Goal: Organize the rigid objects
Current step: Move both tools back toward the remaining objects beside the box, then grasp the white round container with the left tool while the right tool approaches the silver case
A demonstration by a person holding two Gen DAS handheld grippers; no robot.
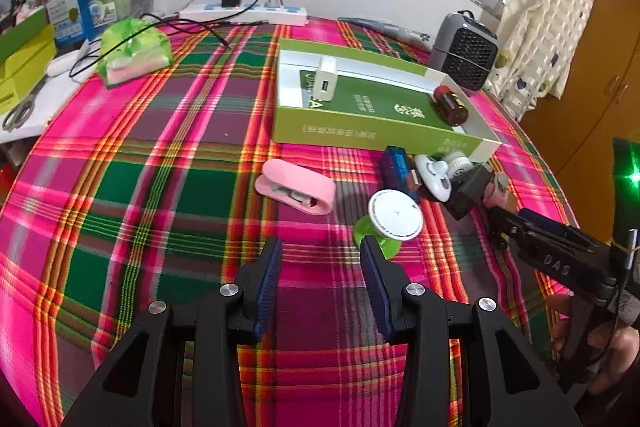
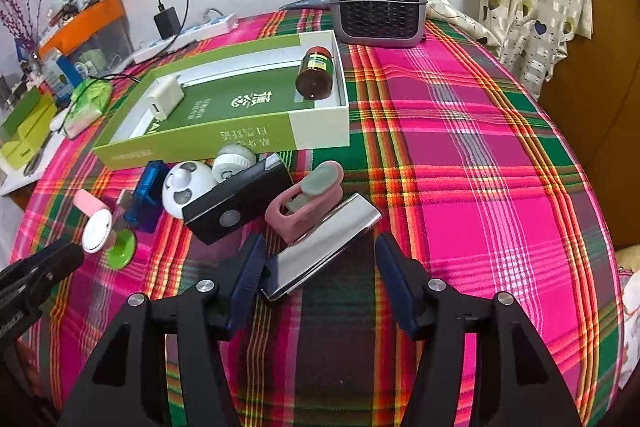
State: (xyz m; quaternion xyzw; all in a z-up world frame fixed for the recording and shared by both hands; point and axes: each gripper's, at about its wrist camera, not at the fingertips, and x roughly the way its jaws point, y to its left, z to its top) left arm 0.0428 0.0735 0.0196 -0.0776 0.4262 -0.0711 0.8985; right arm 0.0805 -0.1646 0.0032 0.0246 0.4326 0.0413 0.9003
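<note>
Below, the left gripper (image 1: pixel 320 251) is hanging with its fingers apart over bare plaid cloth (image 1: pixel 168 155) on the bench, nothing between them; the white round disc on a green foot (image 1: pixel 394 215) is standing just beyond its right finger. Only the left wrist view is showing the pink oval case (image 1: pixel 296 189) in full, lying alone left of the cluster, and a hand (image 1: pixel 600 343) gripping the other tool at the right edge.

The right gripper (image 2: pixel 318 255) is standing spread, its jaws not pressing on the flat silver metallic rectangle (image 2: pixel 324 247) that is lying slantwise between them; the left pad is just beside its near corner. That rectangle is appearing in the right wrist view alone. Touching its far edge is the pink clip with grey pads (image 2: pixel 308 203); beside that, the black box (image 2: pixel 240 203), white round panda-faced gadget (image 2: pixel 188 189) and blue translucent block (image 2: pixel 146 195).

The shallow green-and-white cardboard box (image 2: pixel 320 131) is holding a white charger cube (image 2: pixel 164 99) and a brown jar (image 2: pixel 316 73) lying on its side. Behind it, a grey fan heater (image 2: pixel 376 3) is facing forward.
</note>
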